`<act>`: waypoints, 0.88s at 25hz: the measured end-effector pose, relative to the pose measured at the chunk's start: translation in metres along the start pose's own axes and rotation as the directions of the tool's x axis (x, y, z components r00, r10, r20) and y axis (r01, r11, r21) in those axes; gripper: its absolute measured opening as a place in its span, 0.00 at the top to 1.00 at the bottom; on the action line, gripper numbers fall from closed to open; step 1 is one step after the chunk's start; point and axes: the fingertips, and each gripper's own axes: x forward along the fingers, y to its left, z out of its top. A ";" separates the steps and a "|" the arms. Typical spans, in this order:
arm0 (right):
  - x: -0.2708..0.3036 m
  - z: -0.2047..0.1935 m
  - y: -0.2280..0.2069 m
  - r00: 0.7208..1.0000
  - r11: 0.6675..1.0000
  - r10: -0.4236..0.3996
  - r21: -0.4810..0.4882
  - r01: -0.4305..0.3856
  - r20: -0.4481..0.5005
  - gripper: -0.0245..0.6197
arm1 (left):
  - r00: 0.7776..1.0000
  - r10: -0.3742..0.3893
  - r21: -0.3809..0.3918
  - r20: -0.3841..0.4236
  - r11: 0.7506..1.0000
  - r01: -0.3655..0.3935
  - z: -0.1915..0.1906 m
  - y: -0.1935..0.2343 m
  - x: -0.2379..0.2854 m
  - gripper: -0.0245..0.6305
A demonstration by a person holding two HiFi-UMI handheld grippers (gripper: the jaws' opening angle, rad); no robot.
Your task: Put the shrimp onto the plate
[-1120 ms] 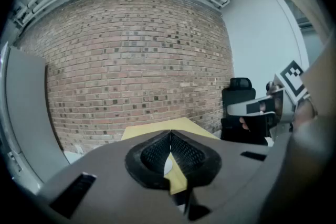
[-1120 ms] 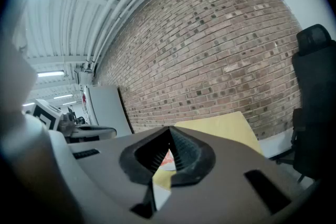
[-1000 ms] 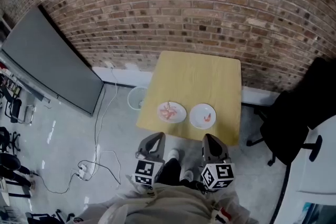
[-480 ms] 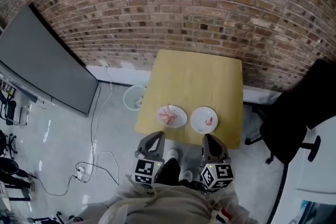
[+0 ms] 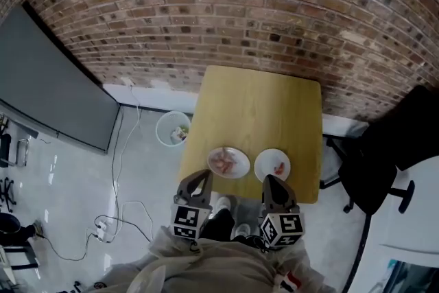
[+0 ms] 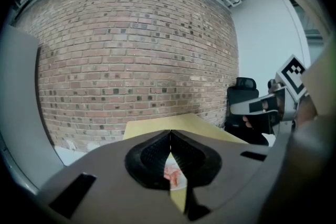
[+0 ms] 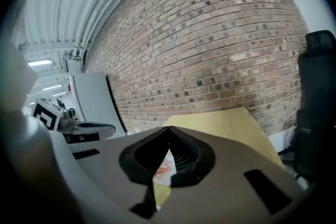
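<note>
Standing at the six o'clock edge of a square pale-yellow wooden desk (image 5: 257, 106), the person held both tools low and close to the body, pointed toward twelve o'clock. The left tongs (image 6: 170, 134) were clenched, tips pressed together with nothing between them. The right tongs (image 7: 169, 129) were clenched and empty in the same way. Neither pair touched anything on the desk.

A heap of pink shrimp (image 5: 225, 161) lay on a white round plate (image 5: 240, 169) near the desk's seven o'clock corner. Just beside it, toward three o'clock, sat a second white round plate (image 5: 265, 162) carrying a single pink shrimp (image 5: 279, 167). The two plates lay close together but apart, both near the edge where the person stood.

A red-brown brick wall (image 5: 226, 3) closed off the room at twelve o'clock, right behind the desk. At the desk's nine o'clock a white round bin (image 5: 173, 128) stood on the grey floor (image 5: 82, 182), and white cables (image 5: 127, 168) trailed past it. Farther out toward ten o'clock stood a large grey panel (image 5: 48, 92). A black office chair (image 5: 384, 161) waited at four o'clock.
</note>
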 end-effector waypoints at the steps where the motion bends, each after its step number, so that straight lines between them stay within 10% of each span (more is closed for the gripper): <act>1: 0.005 0.000 0.001 1.000 1.000 -0.007 -0.001 0.007 -0.004 0.93 | 1.000 -0.005 -0.004 -0.001 1.000 0.005 0.000 0.005 0.003 0.95; 22: 0.054 0.010 0.024 0.994 0.995 -0.100 -0.017 0.100 -0.040 0.93 | 0.996 -0.046 -0.044 -0.078 0.998 0.043 -0.014 0.056 0.043 0.95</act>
